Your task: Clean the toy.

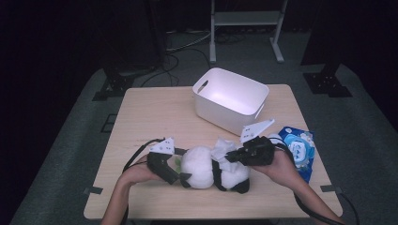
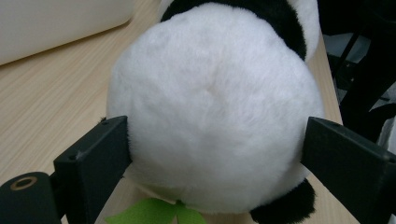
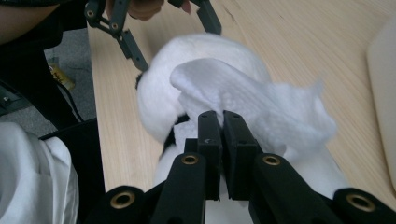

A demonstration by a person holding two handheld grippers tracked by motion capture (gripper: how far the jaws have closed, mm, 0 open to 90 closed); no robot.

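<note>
A plush panda (image 1: 213, 169) lies on its side near the front edge of the light wooden table (image 1: 155, 112), its round white head clasped between the spread jaws of the left gripper (image 1: 165, 168). A white wet wipe (image 3: 243, 95) is pinched in the closed jaws of the right gripper (image 3: 222, 122) and pressed on the plush. The toy is judged light, soft and yielding, best steadied at the head; the wipe is limp and easily torn. A white plastic bin (image 1: 230, 98) stands behind, a blue wipes packet (image 1: 298, 147) at the right, and dark grey carpet surrounds the table.
</note>
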